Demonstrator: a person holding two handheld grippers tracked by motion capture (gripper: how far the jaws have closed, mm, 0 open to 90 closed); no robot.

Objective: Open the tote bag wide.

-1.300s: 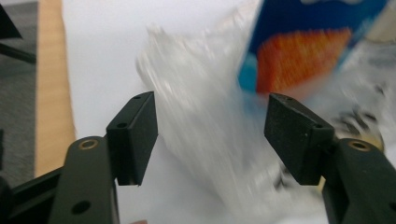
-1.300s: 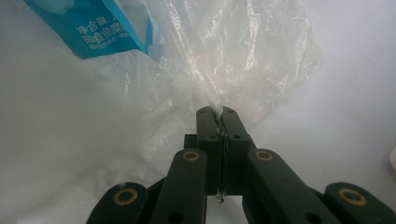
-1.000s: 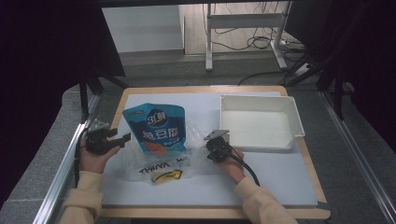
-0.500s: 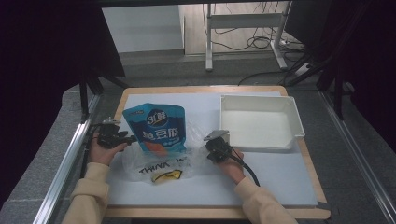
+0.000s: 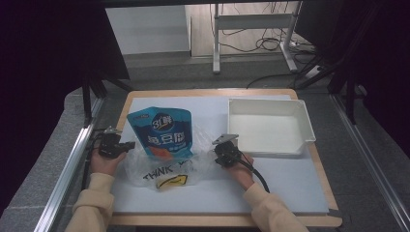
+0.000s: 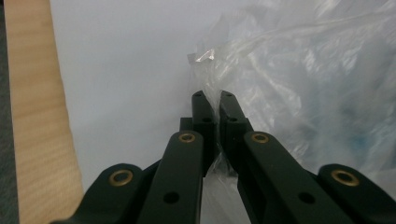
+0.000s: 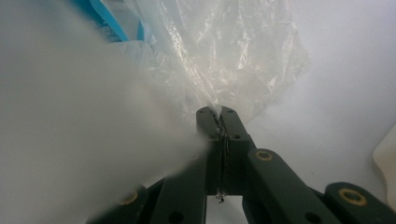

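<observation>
Both closed tight — left gripper (image 6: 212,100), right gripper (image 7: 222,114) pinching clear plastic bag (image 5: 159,169) edges.

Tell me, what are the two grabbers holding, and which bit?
Both pinch the clear plastic bag. The left gripper has its jaws shut on the bag's left edge, and the right gripper clamps its right edge.

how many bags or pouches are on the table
2. A blue pouch lies left of the white tray, its lower end inside a clear plastic bag nearer the person, which the left tool and right tool pinch at its sides.
</observation>
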